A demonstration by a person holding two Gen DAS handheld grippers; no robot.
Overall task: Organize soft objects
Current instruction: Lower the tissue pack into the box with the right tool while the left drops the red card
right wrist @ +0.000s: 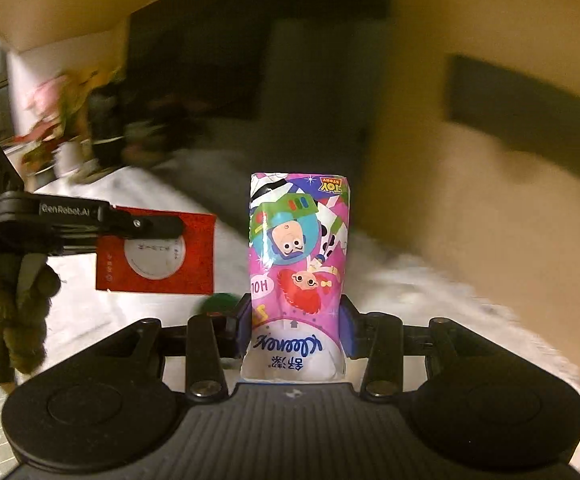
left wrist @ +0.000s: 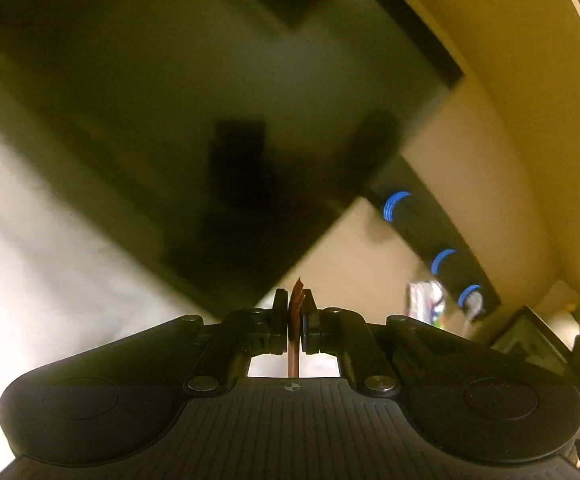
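My right gripper (right wrist: 295,316) is shut on a Kleenex tissue pack (right wrist: 299,248) with purple Toy Story print, held upright between the blue pads. My left gripper (left wrist: 295,312) is shut on a thin red packet, seen edge-on (left wrist: 295,320) in its own view. The right wrist view shows the left gripper (right wrist: 162,226) at the left, holding that flat red packet (right wrist: 156,258) with a white round label above the white surface. The tissue pack also shows small and blurred in the left wrist view (left wrist: 424,300).
A white surface (right wrist: 138,188) lies below. A dark block (left wrist: 210,120) fills the left wrist view, blurred. A black strip with blue rings (left wrist: 430,232) runs along a cream wall. Flowers and clutter (right wrist: 62,120) stand at the far left. A green round object (right wrist: 218,304) lies below the grippers.
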